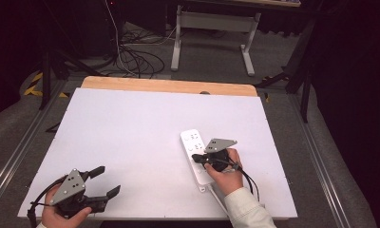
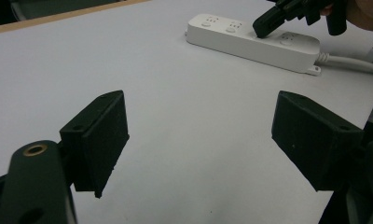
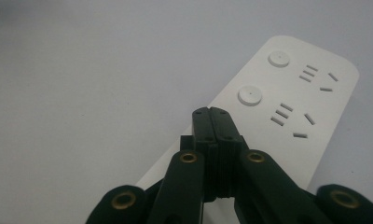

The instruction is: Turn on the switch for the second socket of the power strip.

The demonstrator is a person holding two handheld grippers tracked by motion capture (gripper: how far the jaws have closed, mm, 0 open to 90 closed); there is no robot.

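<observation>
With your right hand-held gripper (image 3: pixel 211 116) closed empty on top of the white rigid plastic power strip (image 1: pixel 196 156) lying right of centre on the white bench (image 1: pixel 121 142), left hand-held gripper (image 1: pixel 105 181) open, expect light, smooth, slide-prone; clamp its long sides mid-body.

We read this as a lab or recording room, not a home. Across the centre of the high view lies a white surface (image 1: pixel 145 137) with a wooden edge (image 1: pixel 169 85) along its far side, bare apart from a white power strip (image 1: pixel 196 156). Metal rails (image 1: pixel 17 156) run along both sides of it. At upper left, loose cables (image 1: pixel 136 59) lie tangled on grey carpet (image 1: pixel 207 61). Yellow-and-black hazard tape (image 1: pixel 33 85) marks the floor at left. At top centre stand the white legs of a desk frame (image 1: pixel 212 33). Dark stand legs (image 1: pixel 304 71) sit at right, and the surroundings are dark.
</observation>
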